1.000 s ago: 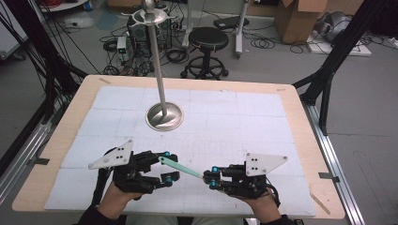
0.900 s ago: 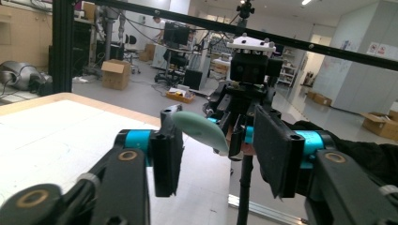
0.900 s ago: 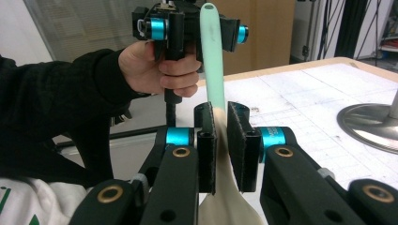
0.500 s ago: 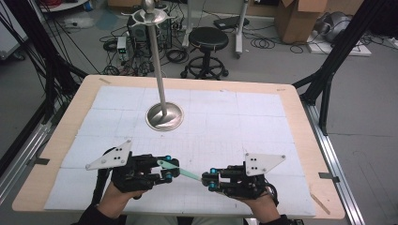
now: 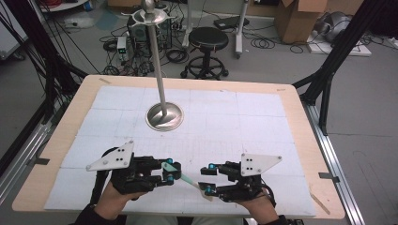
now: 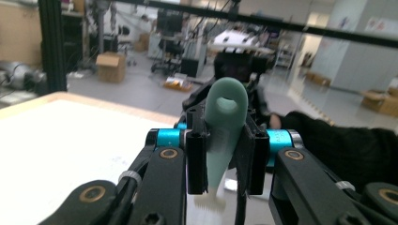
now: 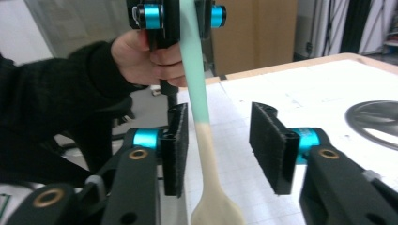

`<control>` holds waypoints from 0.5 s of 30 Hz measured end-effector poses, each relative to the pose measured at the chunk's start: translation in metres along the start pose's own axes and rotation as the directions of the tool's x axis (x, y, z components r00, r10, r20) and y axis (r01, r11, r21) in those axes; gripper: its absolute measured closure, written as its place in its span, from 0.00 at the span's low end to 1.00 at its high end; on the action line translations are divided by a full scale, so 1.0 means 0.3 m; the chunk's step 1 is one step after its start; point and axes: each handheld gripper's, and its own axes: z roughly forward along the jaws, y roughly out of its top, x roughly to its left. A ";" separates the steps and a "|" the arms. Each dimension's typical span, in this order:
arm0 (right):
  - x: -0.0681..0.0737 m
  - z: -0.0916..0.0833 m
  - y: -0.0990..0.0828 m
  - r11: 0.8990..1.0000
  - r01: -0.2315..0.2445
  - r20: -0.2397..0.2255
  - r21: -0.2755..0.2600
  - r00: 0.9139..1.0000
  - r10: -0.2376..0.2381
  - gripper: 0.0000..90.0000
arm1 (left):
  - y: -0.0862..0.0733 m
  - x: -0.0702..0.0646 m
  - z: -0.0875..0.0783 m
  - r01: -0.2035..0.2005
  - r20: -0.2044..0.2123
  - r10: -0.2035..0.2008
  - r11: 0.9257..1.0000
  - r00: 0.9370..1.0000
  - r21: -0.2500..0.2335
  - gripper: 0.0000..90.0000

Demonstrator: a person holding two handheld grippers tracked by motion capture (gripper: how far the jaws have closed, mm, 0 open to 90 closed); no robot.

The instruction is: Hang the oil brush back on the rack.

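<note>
Both grippers meet at one spoon (image 5: 187,180), left gripper (image 5: 172,172) clamping.

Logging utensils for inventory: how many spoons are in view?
1: a spoon, mint handle in the left claw, cream bowl end between the open right claw jaws. None seems hidden.

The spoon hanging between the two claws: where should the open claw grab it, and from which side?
Probably the cream neck just above the bowl. The spoon already hangs between the right gripper's open pads, its green handle clamped in the left gripper. The stem is slim and straight there, so close from both sides.
</note>
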 end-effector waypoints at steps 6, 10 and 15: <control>0.026 0.035 0.017 0.997 0.042 0.046 0.063 0.998 -0.044 0.50 | 0.014 -0.005 0.003 0.004 -0.038 -0.002 0.999 0.999 0.053 0.84; 0.037 0.070 0.025 0.994 0.055 0.056 0.097 0.997 -0.060 0.47 | 0.038 -0.010 0.004 0.000 -0.054 0.005 0.997 0.999 0.081 0.84; 0.043 0.110 0.039 0.991 0.069 0.058 0.119 0.995 -0.076 0.46 | 0.071 -0.017 0.009 0.002 -0.069 0.006 0.994 0.998 0.111 0.84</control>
